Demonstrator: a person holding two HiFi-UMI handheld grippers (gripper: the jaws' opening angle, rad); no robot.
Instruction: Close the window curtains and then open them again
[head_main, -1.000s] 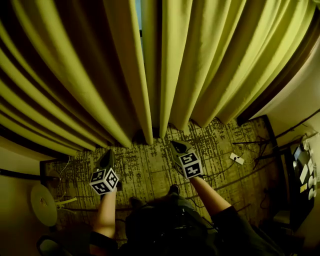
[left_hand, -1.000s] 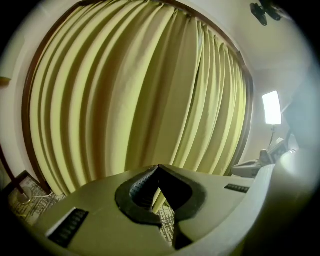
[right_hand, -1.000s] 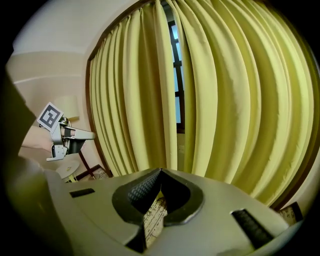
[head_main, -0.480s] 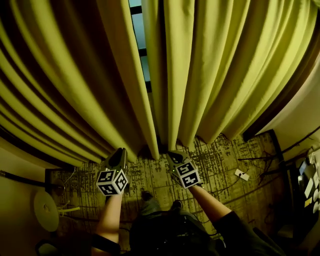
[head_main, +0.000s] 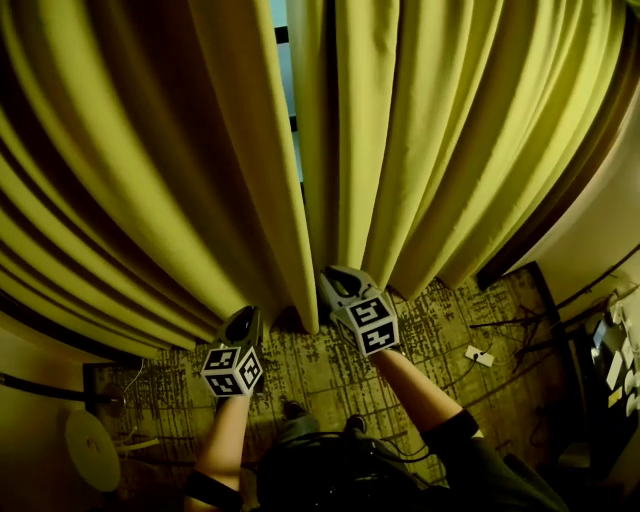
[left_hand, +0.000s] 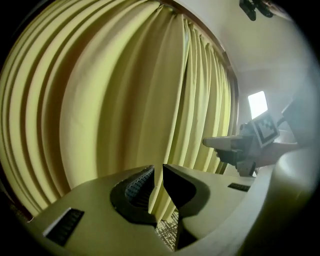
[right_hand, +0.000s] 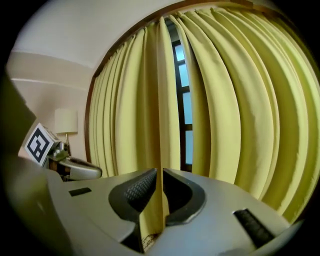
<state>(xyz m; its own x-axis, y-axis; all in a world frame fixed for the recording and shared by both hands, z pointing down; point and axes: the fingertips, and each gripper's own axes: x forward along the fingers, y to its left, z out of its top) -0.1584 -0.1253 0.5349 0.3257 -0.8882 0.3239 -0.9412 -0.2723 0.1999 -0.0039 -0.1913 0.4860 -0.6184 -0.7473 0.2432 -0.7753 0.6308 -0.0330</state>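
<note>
At the foot of the drapes, we list:

- 1 left gripper (left_hand: 157, 170): jaws parted by a thin slit, having just been opening. Nothing sits between them. Its tip is near the lower part of the left curtain panel (head_main: 150, 180).
- 1 right gripper (right_hand: 160, 172): jaws also just opened to a narrow slit, with no cloth pinched. In its own view the slit lines up with a curtain edge just beside the window strip.
- 2 yellow-green panels, the right curtain panel (head_main: 450, 130) among them: both hang in deep folds, nearly drawn together, with a thin band of window (right_hand: 186, 100) between them.
- 1 patterned carpet (head_main: 440, 330), underfoot.
- 1 lamp (right_hand: 65, 121), by the wall.
</note>
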